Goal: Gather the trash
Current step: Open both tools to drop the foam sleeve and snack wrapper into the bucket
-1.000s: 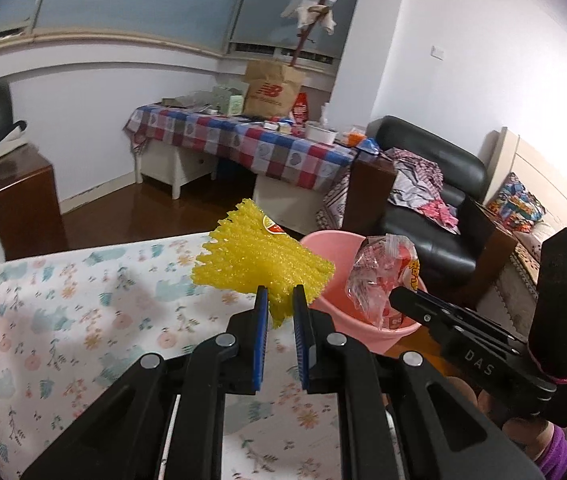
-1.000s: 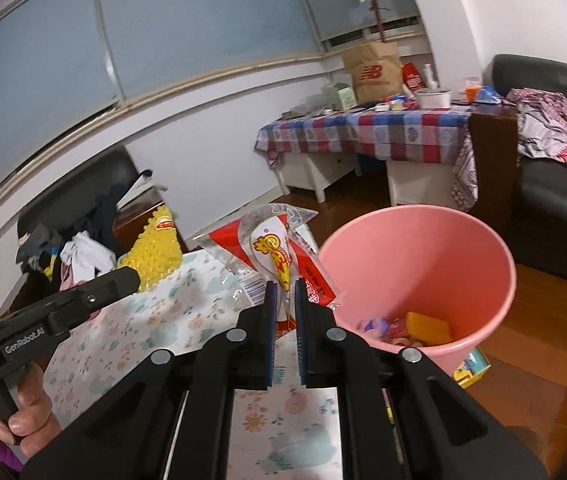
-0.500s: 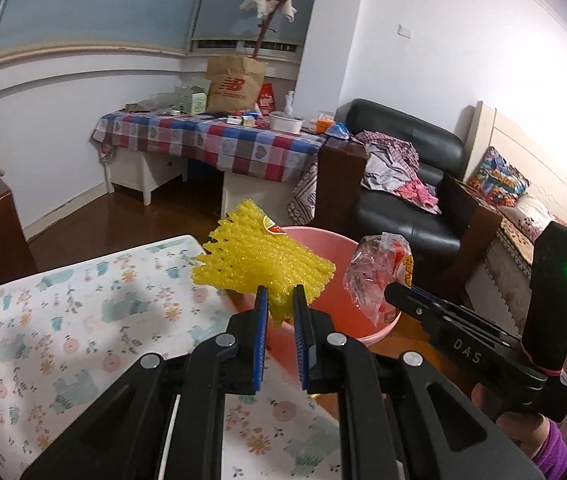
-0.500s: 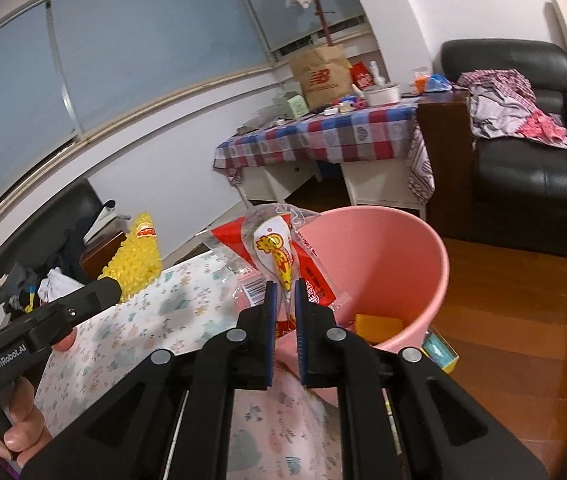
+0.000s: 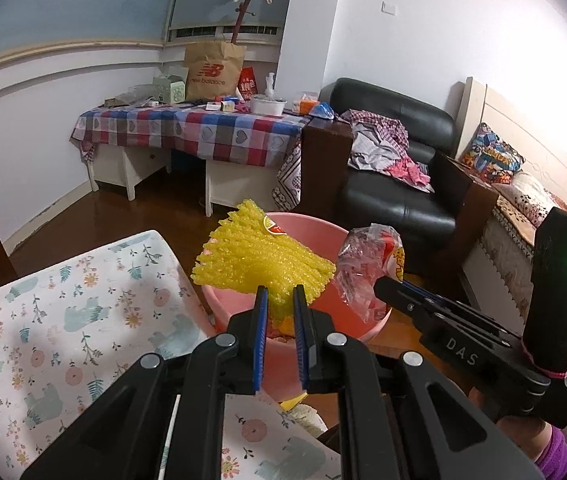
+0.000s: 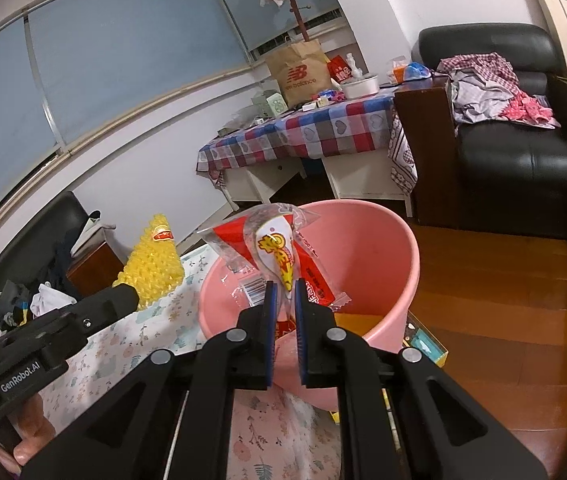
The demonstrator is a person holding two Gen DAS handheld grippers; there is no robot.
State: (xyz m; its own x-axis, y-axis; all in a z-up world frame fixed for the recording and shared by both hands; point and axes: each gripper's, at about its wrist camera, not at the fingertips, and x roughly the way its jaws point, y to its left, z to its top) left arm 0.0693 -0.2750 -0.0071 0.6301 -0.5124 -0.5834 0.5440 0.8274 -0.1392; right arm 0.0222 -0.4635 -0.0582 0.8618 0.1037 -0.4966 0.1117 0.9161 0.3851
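- The left gripper [image 5: 280,298] points forward and slightly down, its blue-padded fingers [image 5: 260,320] pinched narrow on the near edge of a yellow foam fruit net [image 5: 261,266].
- The net fans out flat past the fingertips and hangs above the near rim of the pink bucket [image 5: 325,240], partly over its opening, with a small red sticker at its far tip.
- The right gripper [image 6: 282,300] is aimed the same way, its jaws nearly together and clamped on a red and clear snack wrapper [image 6: 273,256].
- The wrapper stands upright from the fingertips over the bucket's mouth; in the left wrist view it shows as a crumpled bundle [image 5: 367,264] just right of the net.
- The two grippers sit side by side, the right one's body [image 5: 463,344] reaching in from the right of the left view.
- The bucket stands on the wooden floor [image 6: 503,304] against the edge of the floral-clothed table [image 5: 63,320]; some scraps, one orange-yellow, lie at its bottom.
- Far behind are a checked-cloth table [image 5: 203,128] with a brown paper bag [image 5: 213,70], and a black sofa [image 5: 399,184] with clothes heaped on it.
- A purple sleeve [image 5: 555,452] shows below the right gripper's handle.
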